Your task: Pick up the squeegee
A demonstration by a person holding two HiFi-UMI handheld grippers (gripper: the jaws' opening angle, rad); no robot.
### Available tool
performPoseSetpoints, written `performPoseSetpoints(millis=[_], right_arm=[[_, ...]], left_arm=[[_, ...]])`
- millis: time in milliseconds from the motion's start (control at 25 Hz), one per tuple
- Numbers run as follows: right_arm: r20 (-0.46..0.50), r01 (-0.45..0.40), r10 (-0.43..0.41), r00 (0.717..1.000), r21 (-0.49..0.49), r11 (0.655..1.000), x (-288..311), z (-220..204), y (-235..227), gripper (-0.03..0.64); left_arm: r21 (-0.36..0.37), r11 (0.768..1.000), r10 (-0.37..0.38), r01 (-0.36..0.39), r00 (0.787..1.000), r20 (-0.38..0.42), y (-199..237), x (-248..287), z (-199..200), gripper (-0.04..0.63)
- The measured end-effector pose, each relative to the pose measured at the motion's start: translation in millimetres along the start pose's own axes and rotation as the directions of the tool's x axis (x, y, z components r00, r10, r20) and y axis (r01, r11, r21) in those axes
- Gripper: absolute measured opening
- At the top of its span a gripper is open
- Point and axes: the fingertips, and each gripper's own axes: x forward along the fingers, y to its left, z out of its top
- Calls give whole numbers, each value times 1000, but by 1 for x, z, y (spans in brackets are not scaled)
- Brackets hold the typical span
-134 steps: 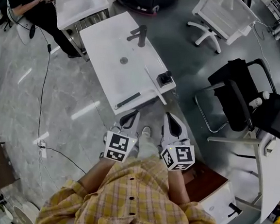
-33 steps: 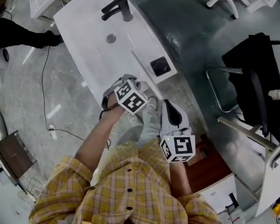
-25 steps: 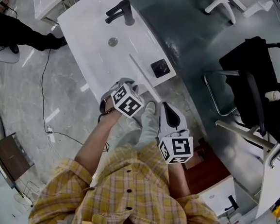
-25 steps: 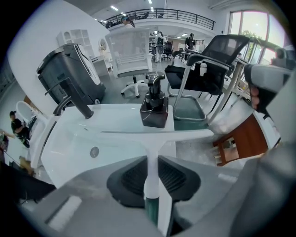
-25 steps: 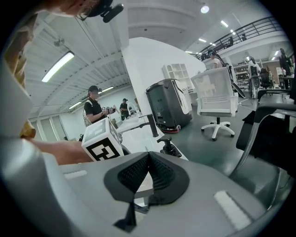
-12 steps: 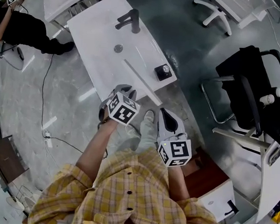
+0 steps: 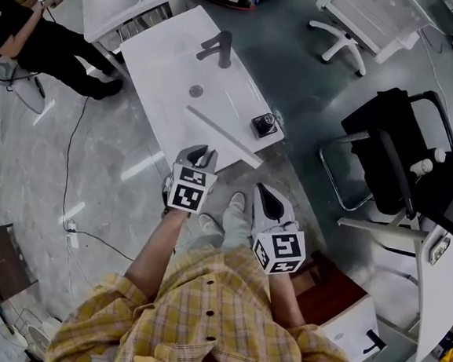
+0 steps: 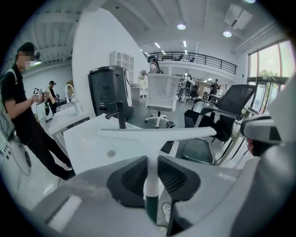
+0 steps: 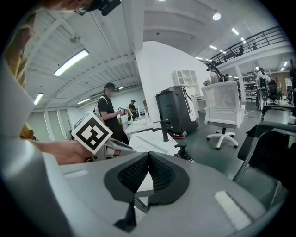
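Observation:
The squeegee is a long white blade on a white stem with a dark grip. My left gripper is shut on the stem, and the blade hangs crosswise above the near edge of the white table. In the left gripper view the blade spans level ahead of the pads, with the stem pinched between them in the left gripper. My right gripper hovers lower right of the table, off its corner. In its own view the right gripper has its pads together with nothing between them.
The table carries a black faucet, a round drain and a small black fixture at its right edge. A black chair stands to the right, white chairs behind. A person stands upper left, and a cable runs along the floor.
The squeegee, which lay on the table's near edge, has left it in my left gripper and risen toward me. The right gripper has shifted a little.

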Motion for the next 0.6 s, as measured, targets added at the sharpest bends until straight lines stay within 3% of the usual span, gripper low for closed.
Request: performPoseSetpoints(millis=[360, 600], right_arm=[[42, -38, 37, 998, 17, 999, -7, 24, 19, -2], [61, -67, 68, 996, -11, 998, -9, 40, 29, -2]], left_arm=[[-109, 994, 38, -18, 982, 183, 2, -40, 25, 75], [-197, 980, 83, -25, 953, 292, 7, -68, 44, 75]])
